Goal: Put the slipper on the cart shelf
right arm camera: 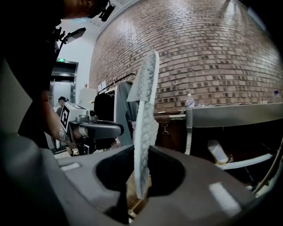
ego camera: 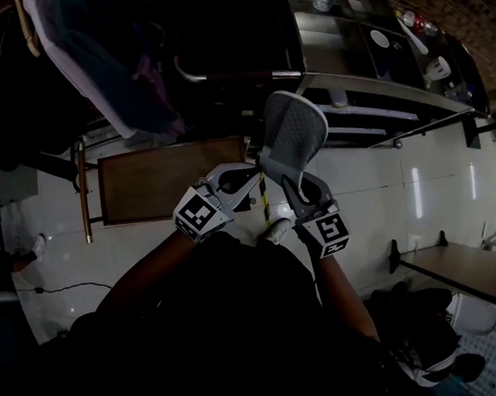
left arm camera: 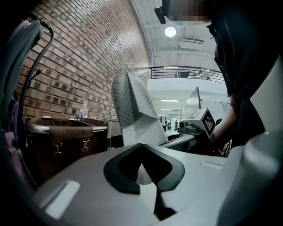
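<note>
A grey quilted slipper [ego camera: 294, 137] stands upright in the air in front of me, toe up, with both grippers at its heel end. In the right gripper view the slipper [right arm camera: 146, 119] shows edge-on, and my right gripper [right arm camera: 141, 152] is shut on its sole. My left gripper [left arm camera: 142, 148] is shut on the slipper's [left arm camera: 132, 110] lower edge, and a pale corner shows between its jaws. In the head view the left gripper [ego camera: 251, 174] and the right gripper [ego camera: 290, 186] sit side by side. The metal cart [ego camera: 368, 87] with its shelf [ego camera: 362, 112] is just beyond the slipper.
A clothes rack with hanging garments [ego camera: 89, 44] fills the upper left. A wooden board [ego camera: 168, 182] lies on the white tiled floor below it. A table [ego camera: 469, 270] is at the right. A pale object [right arm camera: 218, 152] lies on the cart's lower shelf, and a bottle [right arm camera: 189, 101] stands on top.
</note>
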Tool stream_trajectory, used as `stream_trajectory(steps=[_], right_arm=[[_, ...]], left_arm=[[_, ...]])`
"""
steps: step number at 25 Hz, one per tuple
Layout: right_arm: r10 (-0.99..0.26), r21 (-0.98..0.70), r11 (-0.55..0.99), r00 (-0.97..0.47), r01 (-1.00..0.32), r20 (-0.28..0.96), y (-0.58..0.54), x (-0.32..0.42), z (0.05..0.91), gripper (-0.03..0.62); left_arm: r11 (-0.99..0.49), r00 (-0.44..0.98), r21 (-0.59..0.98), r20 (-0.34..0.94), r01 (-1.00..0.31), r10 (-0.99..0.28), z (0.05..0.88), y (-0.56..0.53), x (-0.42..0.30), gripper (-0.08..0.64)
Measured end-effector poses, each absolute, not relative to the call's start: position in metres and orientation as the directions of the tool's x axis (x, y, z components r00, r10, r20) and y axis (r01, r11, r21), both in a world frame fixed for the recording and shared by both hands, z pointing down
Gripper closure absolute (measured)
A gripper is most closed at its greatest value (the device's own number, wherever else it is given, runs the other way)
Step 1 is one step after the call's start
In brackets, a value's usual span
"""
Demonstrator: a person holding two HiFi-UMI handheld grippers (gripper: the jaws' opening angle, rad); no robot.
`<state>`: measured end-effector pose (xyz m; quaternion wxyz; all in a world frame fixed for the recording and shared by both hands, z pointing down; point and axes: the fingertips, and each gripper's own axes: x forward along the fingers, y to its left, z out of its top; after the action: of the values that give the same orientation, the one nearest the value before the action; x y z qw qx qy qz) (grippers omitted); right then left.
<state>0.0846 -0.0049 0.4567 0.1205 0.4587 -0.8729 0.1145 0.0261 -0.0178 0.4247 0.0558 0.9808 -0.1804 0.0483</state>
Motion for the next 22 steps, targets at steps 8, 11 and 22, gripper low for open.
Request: stream_trajectory(steps=[8,11,22], right_arm=[[-0.672,-0.133,0.661,-0.662,-0.738,0.331,-0.001,0.167,0.477,0.528],[-0.602,-0.207,0.696,-0.716,-0.688,0.355,0.005,0.186,0.494,0.528],[-0.424,-0.549,0.558,-0.783,-0.622,0.456,0.012,0.231,0.583,0.528]], left_arm=[[-0.897,0.890,0.033,0.150,-0.440,-0.431,0.434,-0.011,0.119,0.560],[-0.887,0.878,0.027,0.161,-0.461,-0.451,0.434,-0.007,0.144,0.560],[-0.907,0.892,0.024,0.196,-0.420,-0.407,0.439,-0.002,0.193,0.560]])
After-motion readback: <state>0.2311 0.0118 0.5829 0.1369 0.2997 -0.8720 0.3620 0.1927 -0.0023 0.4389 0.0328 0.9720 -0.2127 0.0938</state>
